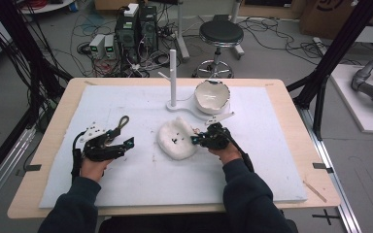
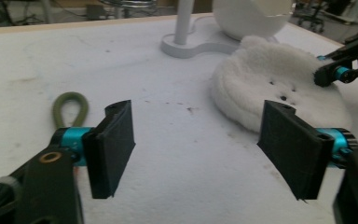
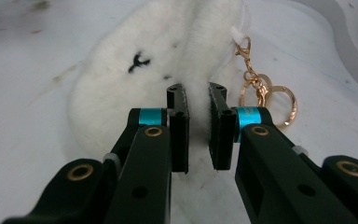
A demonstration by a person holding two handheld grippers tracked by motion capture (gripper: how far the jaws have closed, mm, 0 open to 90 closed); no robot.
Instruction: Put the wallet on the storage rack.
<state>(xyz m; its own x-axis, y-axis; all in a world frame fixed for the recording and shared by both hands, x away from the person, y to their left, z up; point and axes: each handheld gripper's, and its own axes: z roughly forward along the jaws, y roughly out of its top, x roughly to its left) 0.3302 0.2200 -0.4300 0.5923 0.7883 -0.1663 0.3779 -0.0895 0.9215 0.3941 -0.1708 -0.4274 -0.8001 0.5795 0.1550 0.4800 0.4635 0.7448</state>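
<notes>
A white fluffy plush pouch [image 1: 176,140] with small black marks lies flat in the middle of the white mat. My right gripper [image 1: 194,140] is shut on its right edge; in the right gripper view the jaws [image 3: 196,93] pinch a fold of the fur [image 3: 135,79]. A gold clasp with rings [image 3: 261,91] hangs from the plush beside the right jaw. My left gripper [image 1: 128,142] rests left of the plush, open and holding nothing [image 2: 198,112]. From the left gripper view the plush [image 2: 270,84] lies ahead to the right, with the right gripper [image 2: 326,74] at its far edge.
An olive-green loop [image 1: 122,122] lies on the mat just beyond the left gripper. A white peg stand [image 1: 173,77] and a white broken-rimmed bowl [image 1: 211,94] share a base at the back middle. The mat [image 1: 126,184] covers a wooden table; a stool and cables sit beyond it.
</notes>
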